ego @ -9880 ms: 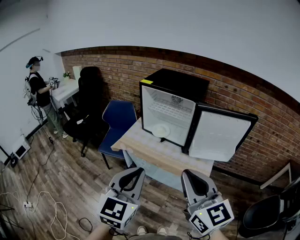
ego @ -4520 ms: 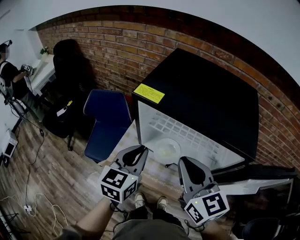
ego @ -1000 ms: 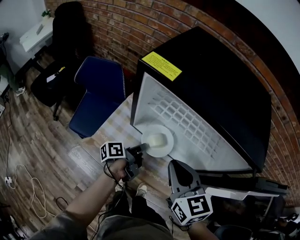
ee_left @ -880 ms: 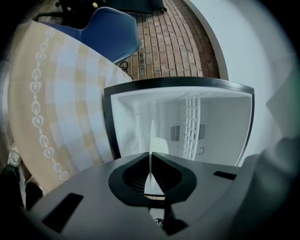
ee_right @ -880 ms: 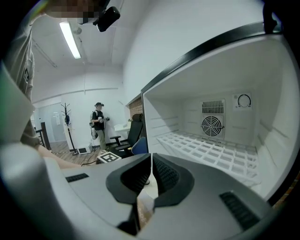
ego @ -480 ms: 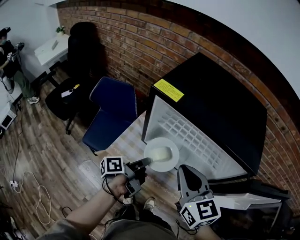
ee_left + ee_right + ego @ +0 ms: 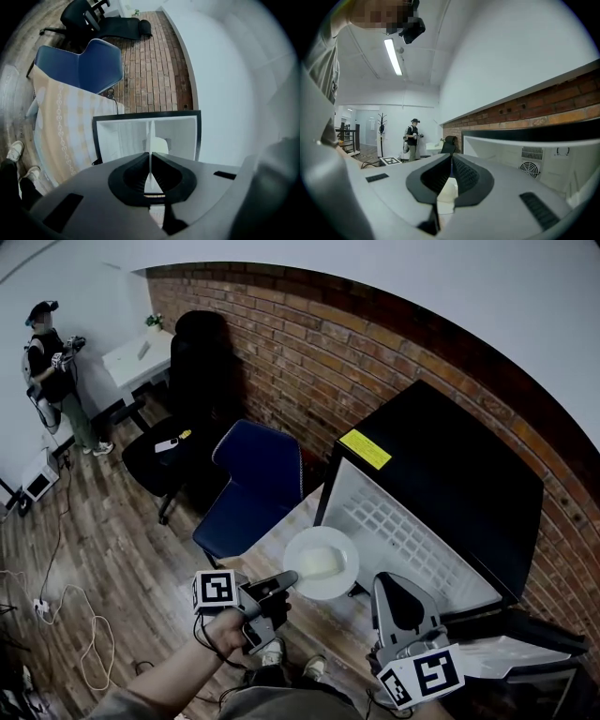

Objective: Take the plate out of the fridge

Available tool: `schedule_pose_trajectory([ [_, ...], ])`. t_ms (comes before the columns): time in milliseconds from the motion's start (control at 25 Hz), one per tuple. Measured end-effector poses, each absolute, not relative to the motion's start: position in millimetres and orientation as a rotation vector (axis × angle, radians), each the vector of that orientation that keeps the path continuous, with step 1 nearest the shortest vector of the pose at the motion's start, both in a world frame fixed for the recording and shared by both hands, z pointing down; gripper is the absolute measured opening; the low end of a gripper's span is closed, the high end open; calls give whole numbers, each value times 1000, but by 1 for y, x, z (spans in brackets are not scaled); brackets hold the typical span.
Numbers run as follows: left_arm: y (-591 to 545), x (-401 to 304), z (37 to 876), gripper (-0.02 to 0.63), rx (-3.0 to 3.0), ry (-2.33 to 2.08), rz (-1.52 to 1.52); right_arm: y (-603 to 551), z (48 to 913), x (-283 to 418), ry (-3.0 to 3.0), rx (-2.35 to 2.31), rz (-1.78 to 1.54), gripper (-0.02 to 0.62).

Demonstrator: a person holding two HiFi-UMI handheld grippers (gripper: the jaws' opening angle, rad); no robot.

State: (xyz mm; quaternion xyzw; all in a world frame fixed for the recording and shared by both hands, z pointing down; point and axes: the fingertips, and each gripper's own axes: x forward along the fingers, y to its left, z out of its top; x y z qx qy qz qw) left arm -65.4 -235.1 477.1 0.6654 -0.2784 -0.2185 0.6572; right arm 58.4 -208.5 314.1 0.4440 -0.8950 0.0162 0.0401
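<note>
My left gripper [image 7: 292, 577] is shut on the near rim of a white plate [image 7: 323, 563] with a pale lump of food on it. It holds the plate level in the air, just in front of the open black fridge [image 7: 450, 484]. In the left gripper view the plate [image 7: 151, 140] shows edge-on between the left gripper's [image 7: 150, 157] pads, with the white fridge interior [image 7: 122, 138] behind it. My right gripper [image 7: 392, 581] hangs to the right of the plate, apart from it. In its own view the right gripper [image 7: 451, 158] has its tips together and nothing in them.
The fridge door [image 7: 525, 648] stands open at lower right. The fridge sits on a light wooden table [image 7: 274, 535]. A blue chair [image 7: 258, 474] and a black office chair [image 7: 187, 418] stand to its left. Another person [image 7: 47, 352] stands by a white desk [image 7: 141, 357] far left.
The left gripper has lifted the plate up and drawn it out from the fridge mouth toward me. The right gripper has risen too. The head view has tilted up to show more of the room.
</note>
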Motion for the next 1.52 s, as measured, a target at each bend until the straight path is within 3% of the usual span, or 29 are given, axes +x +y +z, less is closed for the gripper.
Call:
schedule_pose_trajectory([
  [640, -191, -163, 437, 28, 1486, -830, -708, -202, 270, -20, -2985, 1082, -35, 32],
  [1520, -123, -235, 462, 28, 1352, -1015, -883, -184, 346, -108, -2955, 698, 74, 32],
])
